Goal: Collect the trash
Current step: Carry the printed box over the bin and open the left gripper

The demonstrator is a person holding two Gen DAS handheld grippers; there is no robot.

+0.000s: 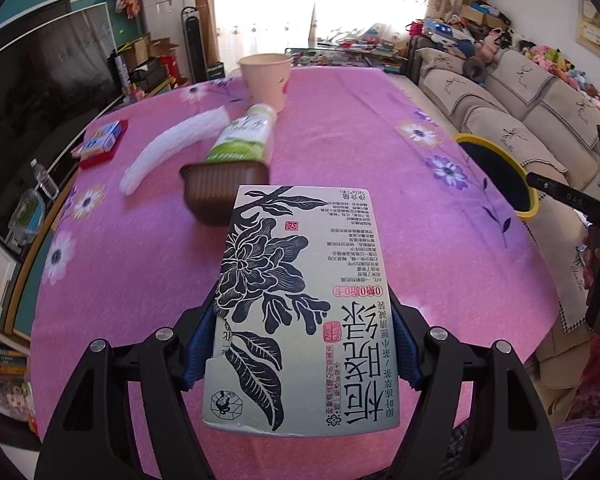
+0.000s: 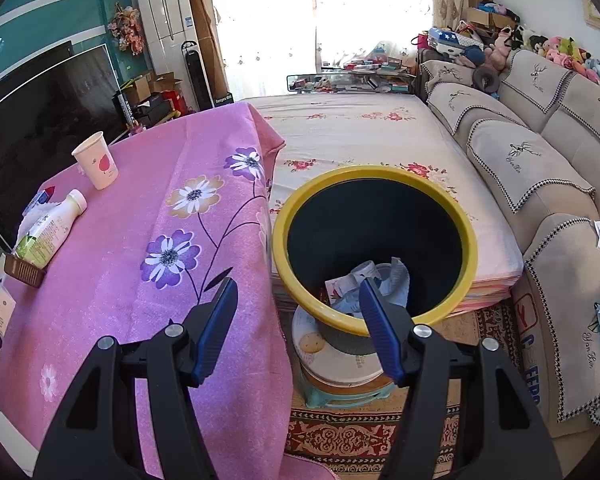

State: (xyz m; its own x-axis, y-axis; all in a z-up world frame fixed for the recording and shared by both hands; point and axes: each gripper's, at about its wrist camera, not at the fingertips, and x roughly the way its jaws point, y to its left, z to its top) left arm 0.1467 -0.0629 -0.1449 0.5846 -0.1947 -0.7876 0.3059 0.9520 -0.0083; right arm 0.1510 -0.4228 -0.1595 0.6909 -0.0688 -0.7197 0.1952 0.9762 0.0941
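Observation:
My left gripper (image 1: 301, 344) is shut on a pale tea carton (image 1: 300, 304) printed with black flowers, held above the pink tablecloth (image 1: 359, 152). Beyond it lie a brown plastic tray (image 1: 224, 190), a green-labelled bottle (image 1: 244, 134) on its side, a white wrapper (image 1: 172, 146) and a pink paper cup (image 1: 266, 80). The yellow-rimmed dark bin (image 2: 373, 240) stands off the table's right edge and holds crumpled paper (image 2: 365, 284). My right gripper (image 2: 300, 324) is open and empty, just above the bin's near rim. The bin also shows in the left wrist view (image 1: 495, 172).
A red and blue packet (image 1: 100, 142) lies at the table's left. The bin rests on a stack of round tins (image 2: 339, 364) over a patterned rug. A beige sofa (image 2: 539, 168) runs along the right, a bed-like surface (image 2: 359, 132) behind the bin, a TV (image 2: 40, 92) at left.

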